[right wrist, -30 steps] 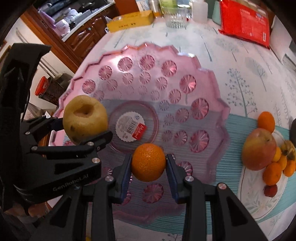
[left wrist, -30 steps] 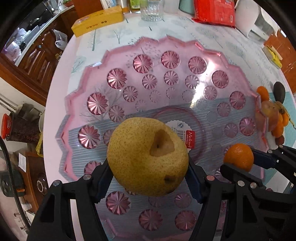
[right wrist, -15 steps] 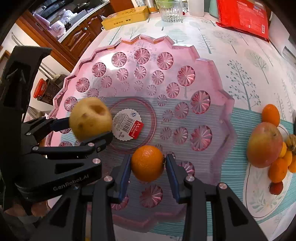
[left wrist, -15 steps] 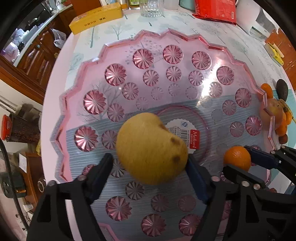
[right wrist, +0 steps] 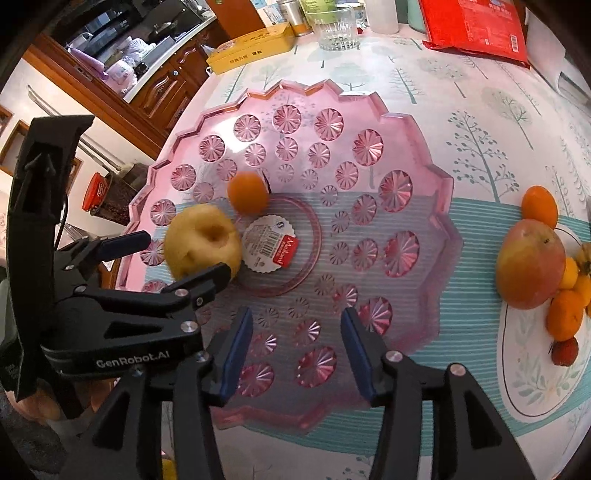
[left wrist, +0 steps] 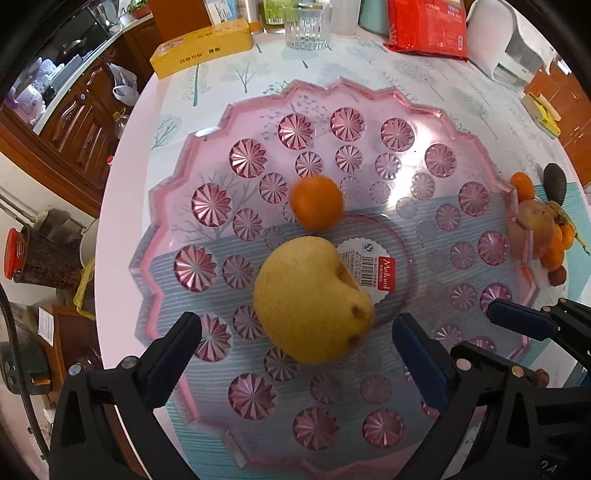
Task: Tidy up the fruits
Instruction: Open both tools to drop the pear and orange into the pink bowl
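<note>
A yellow pear [left wrist: 312, 301] lies in the pink plastic fruit tray [left wrist: 207, 140], near its centre label. A small orange [left wrist: 316, 206] lies just beyond it, slightly blurred. My left gripper [left wrist: 295, 332] is open around the near side of the pear, its jaws clear of it. In the right wrist view the pear [right wrist: 201, 242] and orange [right wrist: 247, 192] lie left of the label on the tray [right wrist: 436, 177]. My right gripper [right wrist: 297, 328] is open and empty over the tray's near part. The left gripper [right wrist: 173, 254] shows at the left.
A white plate [right wrist: 524, 369] at the right holds a mango [right wrist: 530, 264], several small oranges and a red fruit [right wrist: 564, 350]. A yellow box [left wrist: 201, 48], a glass [left wrist: 306, 27] and a red packet [left wrist: 424, 27] stand at the table's far side. The table edge runs along the left.
Both grippers opened. The pear dropped from the left gripper into the tray. The orange left the right gripper and rolled to the far side of the pear.
</note>
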Tool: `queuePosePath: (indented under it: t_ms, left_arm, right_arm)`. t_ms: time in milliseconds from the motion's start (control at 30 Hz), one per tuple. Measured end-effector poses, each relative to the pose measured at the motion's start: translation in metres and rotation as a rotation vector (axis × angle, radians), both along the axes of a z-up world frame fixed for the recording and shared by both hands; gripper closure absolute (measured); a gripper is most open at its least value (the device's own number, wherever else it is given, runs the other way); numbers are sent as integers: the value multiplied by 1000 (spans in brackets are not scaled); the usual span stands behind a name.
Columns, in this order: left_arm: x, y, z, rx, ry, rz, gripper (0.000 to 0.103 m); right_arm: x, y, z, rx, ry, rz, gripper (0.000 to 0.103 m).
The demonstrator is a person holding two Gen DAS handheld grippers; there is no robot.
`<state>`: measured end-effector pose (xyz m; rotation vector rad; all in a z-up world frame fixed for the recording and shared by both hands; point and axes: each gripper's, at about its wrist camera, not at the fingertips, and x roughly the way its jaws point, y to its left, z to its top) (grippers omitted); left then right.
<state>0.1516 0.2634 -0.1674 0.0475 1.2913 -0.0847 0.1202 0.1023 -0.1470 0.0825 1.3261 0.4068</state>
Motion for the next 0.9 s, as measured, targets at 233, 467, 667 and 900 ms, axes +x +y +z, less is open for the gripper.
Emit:
queuePosePath:
  t_ms: [233,467,667,900]
  left_arm:
    - [-10,9,19,-55,-41,17,1]
    - [-30,10,35,-58,-85,0,1]
    - [-45,3,52,-64,-123,-16,1]
    - [-60,-13,79,-77,-171,-41,1]
  right_arm:
    - [-15,-4,13,16,-21,-36,46]
    - [-29,-10,37,30,-103,-59,46]
    - [-47,-12,60,31,-196,-64,46]
    - [-67,-31,81,78,-268,-118,46]
